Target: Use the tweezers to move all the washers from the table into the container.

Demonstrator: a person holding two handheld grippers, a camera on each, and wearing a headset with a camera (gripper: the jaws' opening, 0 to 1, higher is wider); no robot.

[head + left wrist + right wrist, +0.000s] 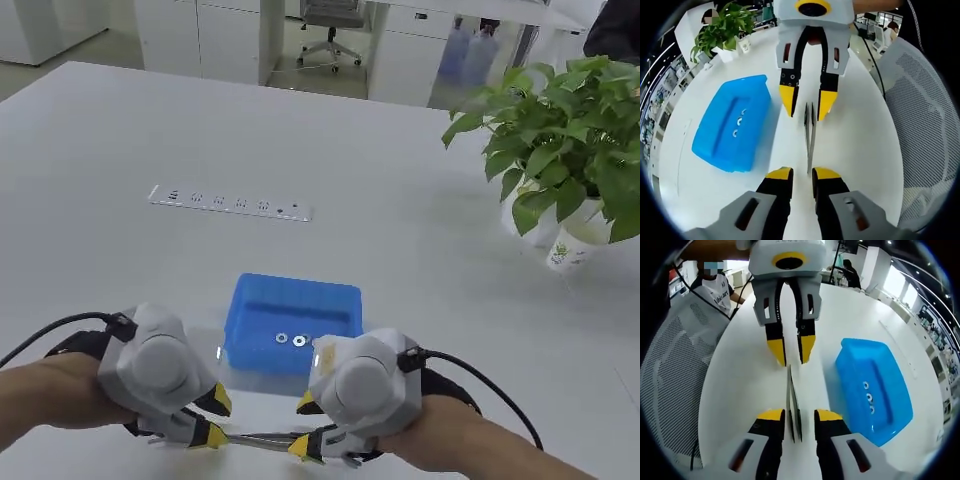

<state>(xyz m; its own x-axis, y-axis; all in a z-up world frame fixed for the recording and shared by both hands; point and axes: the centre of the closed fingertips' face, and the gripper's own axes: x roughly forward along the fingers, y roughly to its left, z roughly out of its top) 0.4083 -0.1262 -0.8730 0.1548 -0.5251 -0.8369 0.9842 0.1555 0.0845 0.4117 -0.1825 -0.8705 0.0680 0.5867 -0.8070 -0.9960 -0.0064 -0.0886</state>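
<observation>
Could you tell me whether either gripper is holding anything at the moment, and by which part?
Nothing seems gripped. The tweezers lie between both grippers; the right gripper straddles their spread end, the left gripper faces their joined end, jaws open.

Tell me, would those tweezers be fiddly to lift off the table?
Probably a little. The tweezers look like thin, flat metal, so they are likely light and springy, and a squeeze would close their two arms. They lie flat on the smooth white table, so they may slide rather than lift. They seem unlikely to roll.
</observation>
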